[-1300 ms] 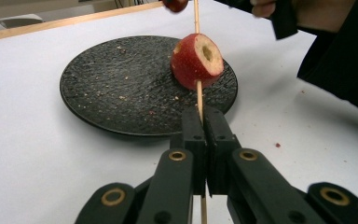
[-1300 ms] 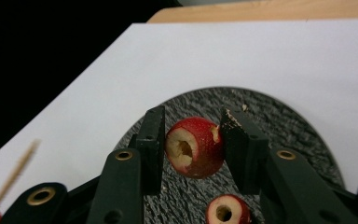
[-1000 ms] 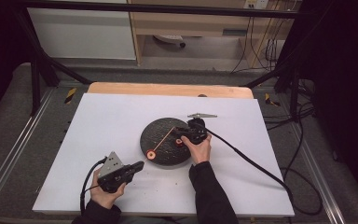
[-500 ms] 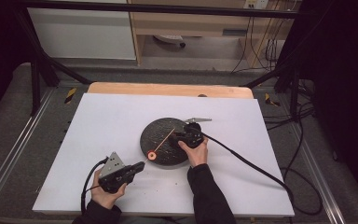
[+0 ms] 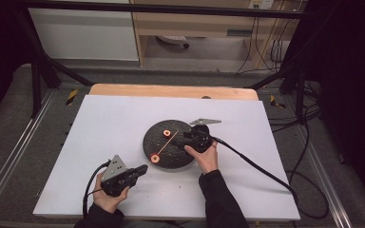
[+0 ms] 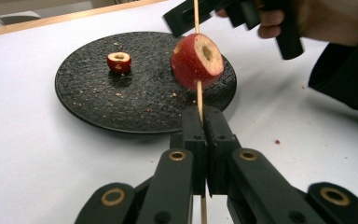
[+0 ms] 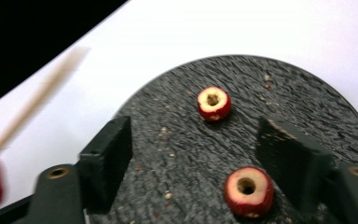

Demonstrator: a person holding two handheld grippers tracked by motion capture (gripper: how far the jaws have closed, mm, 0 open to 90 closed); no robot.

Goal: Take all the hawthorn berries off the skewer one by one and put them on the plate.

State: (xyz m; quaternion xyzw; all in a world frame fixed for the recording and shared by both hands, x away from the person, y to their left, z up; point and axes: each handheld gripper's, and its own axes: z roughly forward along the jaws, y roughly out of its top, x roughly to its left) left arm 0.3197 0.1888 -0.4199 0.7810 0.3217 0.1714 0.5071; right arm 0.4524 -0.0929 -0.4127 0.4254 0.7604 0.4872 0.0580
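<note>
One cored hawthorn sits on the skewer our left gripper clenches; two remain on the plate, our right gripper's jaws just opening, empty.

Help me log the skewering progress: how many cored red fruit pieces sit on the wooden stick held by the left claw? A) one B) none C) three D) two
A: the stick clamped in the left claw carries one fruit piece.
</note>
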